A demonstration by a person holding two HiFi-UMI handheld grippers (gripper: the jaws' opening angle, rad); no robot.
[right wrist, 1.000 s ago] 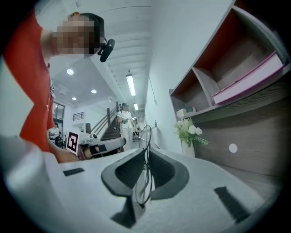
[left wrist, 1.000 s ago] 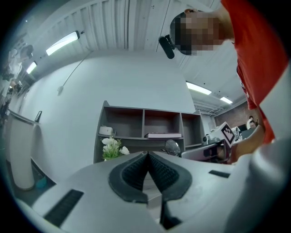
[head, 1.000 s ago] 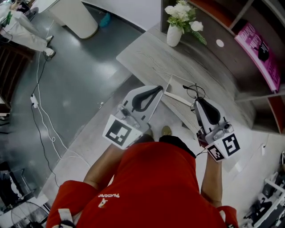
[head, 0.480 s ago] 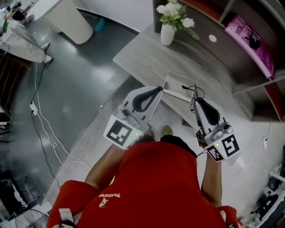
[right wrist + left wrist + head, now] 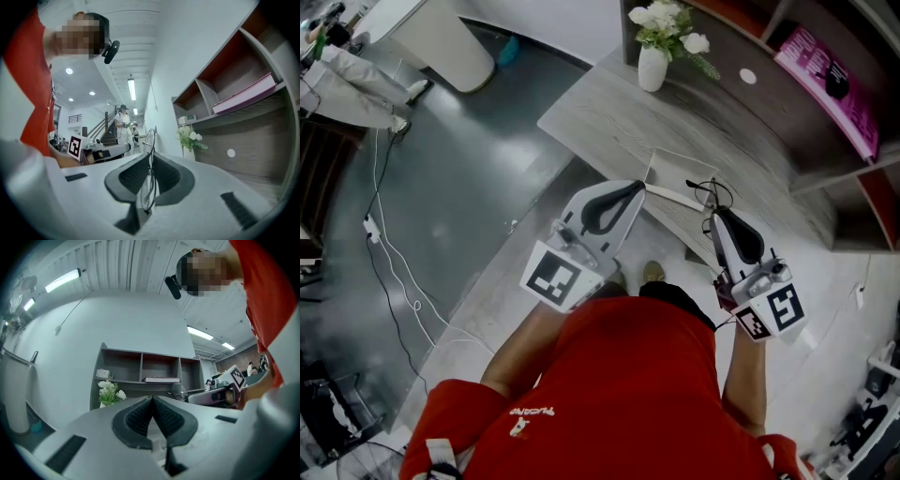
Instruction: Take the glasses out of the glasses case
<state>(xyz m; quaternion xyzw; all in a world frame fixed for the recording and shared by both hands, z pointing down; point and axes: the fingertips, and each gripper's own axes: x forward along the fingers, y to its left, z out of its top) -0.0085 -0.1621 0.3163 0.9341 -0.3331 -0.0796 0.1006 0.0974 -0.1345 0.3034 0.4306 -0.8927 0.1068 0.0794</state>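
**Nearly out: glasses pinched in the right hand-held gripper, case just beside its tip**

The right hand-held gripper (image 5: 149, 161) is clamped on the glasses (image 5: 149, 140). The thin wire frame stands on edge between the two dark pads, and one lens ring rises above them. In the head view the glasses (image 5: 710, 192) stick out past the tip of the right hand-held gripper (image 5: 715, 214), with their long axis running away from the person. They hang at the right near corner of the open white case (image 5: 675, 169), and whether they have cleared its rim cannot be told.

The left hand-held gripper (image 5: 628, 192) has its jaws together with nothing between them, and its tip sits at the case's left near edge. Contact with the case cannot be made out. The right hand-held gripper has the glasses, so the carrying falls to it. A pull to the right and near should take them off the case, on to bare desk (image 5: 600, 117).

Further out, a white vase of flowers (image 5: 653, 66) stands well apart on the far side of the desk. A pink book (image 5: 834, 89) lies on the shelf to the far right. Nothing stands in that path.
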